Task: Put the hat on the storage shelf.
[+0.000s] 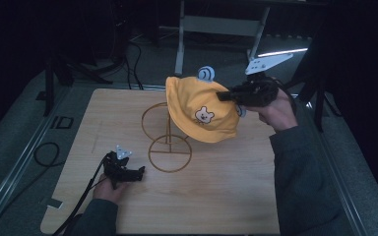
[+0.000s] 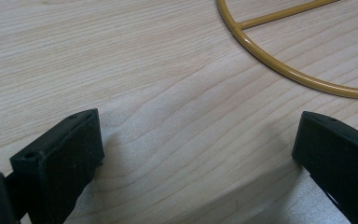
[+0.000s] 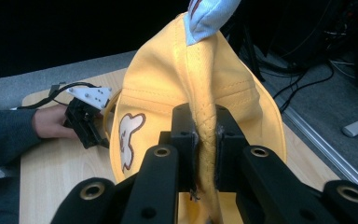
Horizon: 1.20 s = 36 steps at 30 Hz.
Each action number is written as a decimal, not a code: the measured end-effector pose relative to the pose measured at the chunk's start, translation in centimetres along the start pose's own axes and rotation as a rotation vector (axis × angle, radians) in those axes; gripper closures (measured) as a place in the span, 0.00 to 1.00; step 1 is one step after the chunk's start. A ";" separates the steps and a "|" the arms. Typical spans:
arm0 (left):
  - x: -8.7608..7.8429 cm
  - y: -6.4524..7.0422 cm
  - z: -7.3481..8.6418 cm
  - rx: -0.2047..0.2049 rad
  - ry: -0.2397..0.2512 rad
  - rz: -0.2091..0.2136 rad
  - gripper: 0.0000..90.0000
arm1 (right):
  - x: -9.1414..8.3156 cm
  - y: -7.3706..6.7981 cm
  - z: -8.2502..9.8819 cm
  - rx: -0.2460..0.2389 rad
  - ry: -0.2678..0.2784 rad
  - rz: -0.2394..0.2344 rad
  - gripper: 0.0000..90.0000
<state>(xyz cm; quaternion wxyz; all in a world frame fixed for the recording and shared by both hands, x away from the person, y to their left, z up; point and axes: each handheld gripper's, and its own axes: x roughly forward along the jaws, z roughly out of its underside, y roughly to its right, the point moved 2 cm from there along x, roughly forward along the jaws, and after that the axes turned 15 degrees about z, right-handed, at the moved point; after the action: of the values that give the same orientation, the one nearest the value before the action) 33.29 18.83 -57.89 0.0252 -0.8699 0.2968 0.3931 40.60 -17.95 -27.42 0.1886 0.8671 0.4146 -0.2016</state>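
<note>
**Yellow hat pinched at the brim, held over the wire stand**

Right gripper [image 1: 222,95] clamped on a fold of the yellow hat [image 1: 202,108], jaws pressed together on the stitched brim edge. Hat held up off the surface [image 1: 216,196], hanging over and partly hiding the upper ring of the gold wire stand [image 1: 169,142]. Stand just below and to the left of the hat in the high view, its post upright, its base ring flat on the wood. Crown sagging down and toward the stand, bear patch facing the camera, 1 pale blue ear poking up at the far side. Likely next: settling the crown over the top ring, so the hat's opening must line up with that ring.

Left gripper [image 1: 139,172] resting low near the base ring, jaws spread wide, nothing between them. Nearer to the stand's foot than the right gripper, well apart from the hat.

Right gripper view: brim fold [image 3: 204,140] squeezed between the 2 pads, blue ear [image 3: 209,14] at top, left gripper [image 3: 89,122] beyond the hat. Left gripper view: bare wood and an arc of the base ring [image 2: 284,70] just ahead of the open jaws, a closeness hard to judge from above.
</note>
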 end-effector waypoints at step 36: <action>0.0 0.0 0.0 -0.001 0.002 -0.002 0.02 | 9.1 -5.7 -4.4 -0.111 -0.131 -0.005 0.89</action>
<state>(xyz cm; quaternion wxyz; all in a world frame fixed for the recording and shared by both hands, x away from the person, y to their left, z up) 33.30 18.83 -57.89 0.0250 -0.8706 0.2960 0.3922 42.17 -6.53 -29.19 0.2626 0.8393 0.4140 -0.2352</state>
